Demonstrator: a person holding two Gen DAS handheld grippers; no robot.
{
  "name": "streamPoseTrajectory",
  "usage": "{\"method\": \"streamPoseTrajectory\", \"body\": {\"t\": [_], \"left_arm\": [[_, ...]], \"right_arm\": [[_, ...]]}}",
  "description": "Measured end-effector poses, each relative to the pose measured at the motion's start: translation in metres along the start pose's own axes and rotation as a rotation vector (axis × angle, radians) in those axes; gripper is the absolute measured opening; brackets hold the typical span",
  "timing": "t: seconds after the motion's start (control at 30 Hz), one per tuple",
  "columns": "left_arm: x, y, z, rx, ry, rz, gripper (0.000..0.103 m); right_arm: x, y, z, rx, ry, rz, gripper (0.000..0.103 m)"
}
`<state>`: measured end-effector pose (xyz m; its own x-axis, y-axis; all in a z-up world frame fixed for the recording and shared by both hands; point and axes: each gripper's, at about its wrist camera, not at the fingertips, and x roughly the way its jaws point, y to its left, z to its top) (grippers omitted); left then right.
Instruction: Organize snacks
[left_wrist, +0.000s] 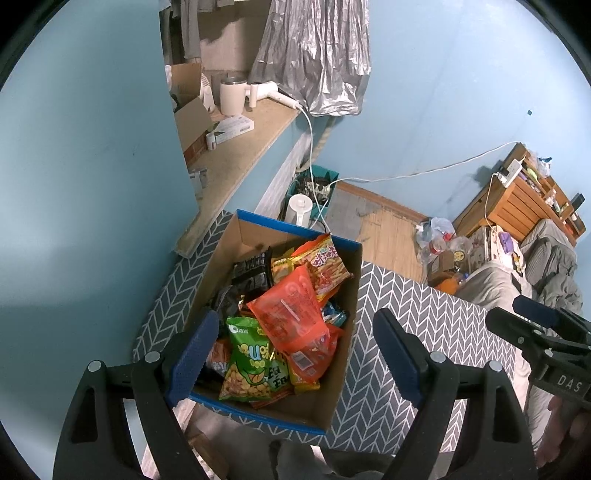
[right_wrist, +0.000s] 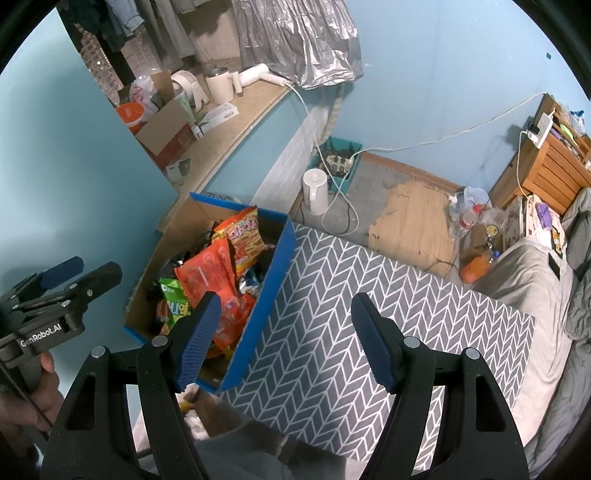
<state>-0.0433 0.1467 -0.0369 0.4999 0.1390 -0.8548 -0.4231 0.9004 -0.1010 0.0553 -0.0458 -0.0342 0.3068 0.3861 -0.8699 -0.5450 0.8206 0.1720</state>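
A blue cardboard box (left_wrist: 345, 369) full of snack packets stands on the left part of a grey herringbone table (left_wrist: 424, 332). On top lie a red-orange packet (left_wrist: 291, 314), a green peanut packet (left_wrist: 245, 365), an orange stick-snack packet (left_wrist: 328, 264) and a black packet (left_wrist: 251, 273). My left gripper (left_wrist: 291, 354) is open and empty, held above the box's near side. My right gripper (right_wrist: 286, 341) is open and empty above the table (right_wrist: 351, 314), just right of the box (right_wrist: 266, 299). The right gripper also shows at the left wrist view's right edge (left_wrist: 532, 325).
A blue wall (left_wrist: 92, 184) is close on the left. A ledge (left_wrist: 236, 155) behind holds a mug, hair dryer and cartons. A white kettle (right_wrist: 316, 192) and cables lie on the floor beyond the table. A bed (right_wrist: 546, 295) is at the right.
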Motion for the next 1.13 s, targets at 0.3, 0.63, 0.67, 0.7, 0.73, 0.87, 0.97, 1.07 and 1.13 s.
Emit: {"method": "streamPoseTrajectory", "body": {"t": [0.3, 0.63, 0.67, 0.7, 0.73, 0.87, 0.97, 1.07, 1.13], "left_arm": [[-0.0024, -0.0031, 0.0024, 0.022, -0.002, 0.043, 0.087], [0.0066, -0.0057, -0.0034, 0.033, 0.045, 0.055, 0.088], [0.0068, -0.006, -0.0031, 0.035, 0.047, 0.061, 0.088], [0.0068, -0.0066, -0.0029, 0.038, 0.048, 0.064, 0.088], [0.0061, -0.0079, -0.0031, 0.04, 0.048, 0.063, 0.088], [0.004, -0.0083, -0.0012, 0.041, 0.04, 0.058, 0.088], [0.0036, -0.0076, -0.0015, 0.033, 0.035, 0.059, 0.088], [0.0043, -0.0065, -0.0006, 0.03, 0.036, 0.059, 0.088], [0.0047, -0.0061, -0.0002, 0.032, 0.038, 0.062, 0.088]], "right_arm": [[0.0004, -0.0005, 0.0002, 0.011, 0.004, -0.005, 0.073], [0.0022, -0.0008, -0.002, 0.02, 0.006, -0.005, 0.073], [0.0028, -0.0004, -0.0023, 0.023, 0.006, -0.006, 0.073], [0.0027, -0.0006, -0.0023, 0.022, 0.005, -0.005, 0.073], [0.0027, -0.0008, -0.0025, 0.02, 0.006, -0.005, 0.073], [0.0034, -0.0005, -0.0025, 0.021, 0.007, -0.005, 0.073], [0.0044, 0.0002, -0.0016, 0.023, 0.006, -0.005, 0.073], [0.0057, 0.0006, -0.0007, 0.027, 0.005, -0.003, 0.073], [0.0067, 0.0009, -0.0001, 0.029, 0.006, -0.002, 0.073]]}}
